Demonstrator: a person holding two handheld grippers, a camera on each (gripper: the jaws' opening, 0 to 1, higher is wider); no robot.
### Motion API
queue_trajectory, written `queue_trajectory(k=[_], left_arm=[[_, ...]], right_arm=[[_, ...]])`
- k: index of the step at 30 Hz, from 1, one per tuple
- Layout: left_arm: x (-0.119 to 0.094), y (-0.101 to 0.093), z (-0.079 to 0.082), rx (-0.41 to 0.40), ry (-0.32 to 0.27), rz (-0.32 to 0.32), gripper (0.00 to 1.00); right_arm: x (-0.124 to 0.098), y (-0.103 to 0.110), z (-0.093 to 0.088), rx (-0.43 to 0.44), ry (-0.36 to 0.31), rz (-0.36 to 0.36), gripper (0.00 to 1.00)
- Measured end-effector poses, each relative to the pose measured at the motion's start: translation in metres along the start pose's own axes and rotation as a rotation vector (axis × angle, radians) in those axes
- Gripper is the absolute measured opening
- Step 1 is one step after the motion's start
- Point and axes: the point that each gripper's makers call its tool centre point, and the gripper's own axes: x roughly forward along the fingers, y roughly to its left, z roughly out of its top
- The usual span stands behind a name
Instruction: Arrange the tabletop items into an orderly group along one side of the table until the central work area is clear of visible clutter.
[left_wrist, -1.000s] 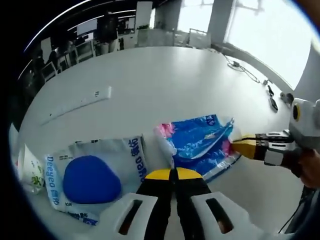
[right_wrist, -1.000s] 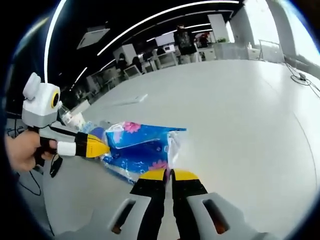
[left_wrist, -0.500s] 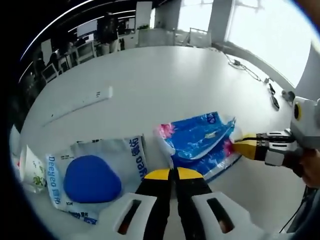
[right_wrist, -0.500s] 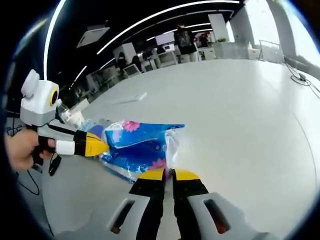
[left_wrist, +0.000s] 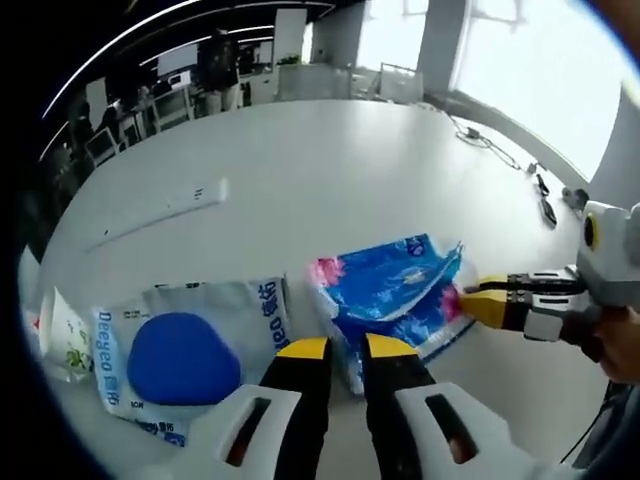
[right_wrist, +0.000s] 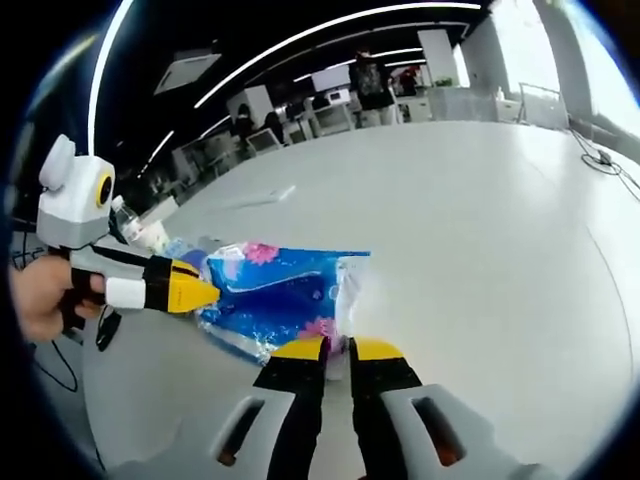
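A blue flowered tissue pack (left_wrist: 385, 290) lies on the white table (left_wrist: 330, 160), just past my left gripper (left_wrist: 347, 347). The left jaws stand apart with nothing between them. My right gripper (left_wrist: 478, 297) comes in from the right, its tips at the pack's loose wrapper corner. In the right gripper view the same pack (right_wrist: 275, 290) lies ahead of my right gripper (right_wrist: 338, 349). Its jaws stand a narrow gap apart at the white wrapper edge. The left gripper (right_wrist: 195, 293), held by a hand, touches the pack's left end.
A white Deeyeo bag with a blue round shape (left_wrist: 185, 355) lies left of the pack. A small packet (left_wrist: 65, 340) sits further left. A white power strip (left_wrist: 160, 205) lies further back, with cables (left_wrist: 485, 135) and dark items (left_wrist: 545, 205) at the far right edge.
My left jaws have parted from shut to open. The right jaws have widened slightly. The tissue pack has settled a little lower and flatter on the table.
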Motion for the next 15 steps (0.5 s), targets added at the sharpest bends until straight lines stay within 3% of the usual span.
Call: queue_trajectory(k=[6,11,15], left_arm=[[-0.008,0.005,0.007,-0.009,-0.036,0.01,0.16],[-0.015,0.004,0.022,-0.032,-0.123,0.007,0.38],[-0.022,0.0,0.033,-0.004,-0.181,-0.018,0.58]], right_arm=[[-0.002,0.003,0.001,-0.014,-0.004,0.007,0.2],[-0.005,0.004,0.006,-0.027,-0.015,0.004,0.27],[-0.008,0.006,0.01,-0.04,-0.024,0.002,0.34]])
